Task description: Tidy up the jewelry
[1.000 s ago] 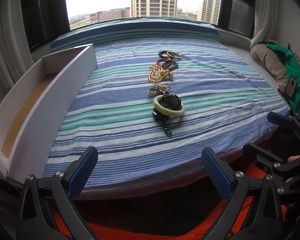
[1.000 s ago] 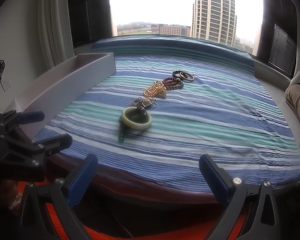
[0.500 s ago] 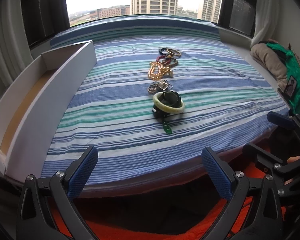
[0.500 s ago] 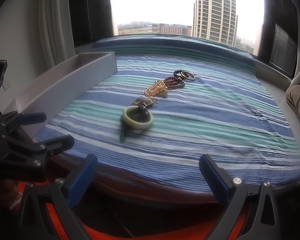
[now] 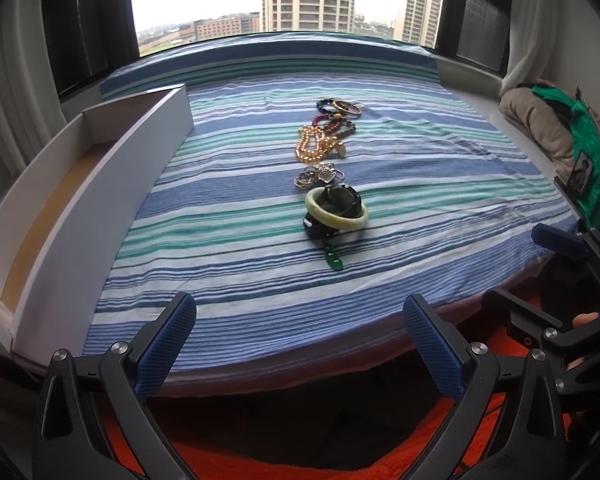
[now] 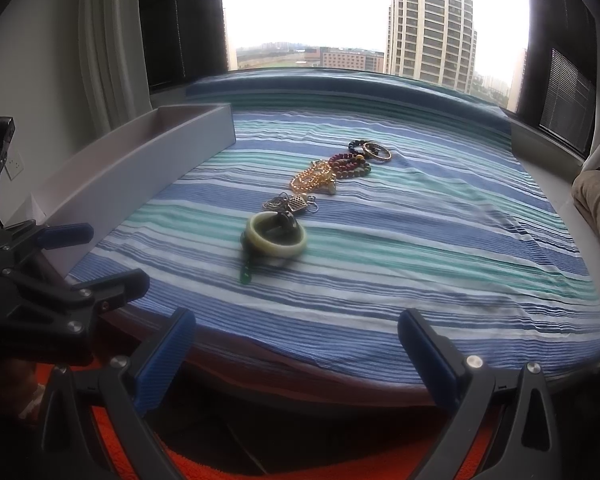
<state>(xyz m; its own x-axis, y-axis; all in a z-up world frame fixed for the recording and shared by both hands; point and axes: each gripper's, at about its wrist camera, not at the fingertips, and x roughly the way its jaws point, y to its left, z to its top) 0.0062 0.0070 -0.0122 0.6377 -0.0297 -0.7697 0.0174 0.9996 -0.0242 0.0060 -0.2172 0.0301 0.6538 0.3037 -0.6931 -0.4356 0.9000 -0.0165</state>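
A row of jewelry lies on the striped cloth: a pale jade bangle leaning on a dark watch, a green pendant, silver pieces, a gold bead chain, dark red beads and a gold ring bangle. The bangle, gold chain and beads also show in the right wrist view. My left gripper is open and empty at the near edge. My right gripper is open and empty, also short of the cloth's near edge.
A long white open box lies along the cloth's left side; it shows grey in the right wrist view. Folded clothes sit at the right. Orange fabric lies below the grippers. A window is behind.
Both views have edged slightly closer to the cloth and jewelry. Both grippers stay open and empty. The jewelry has not moved.
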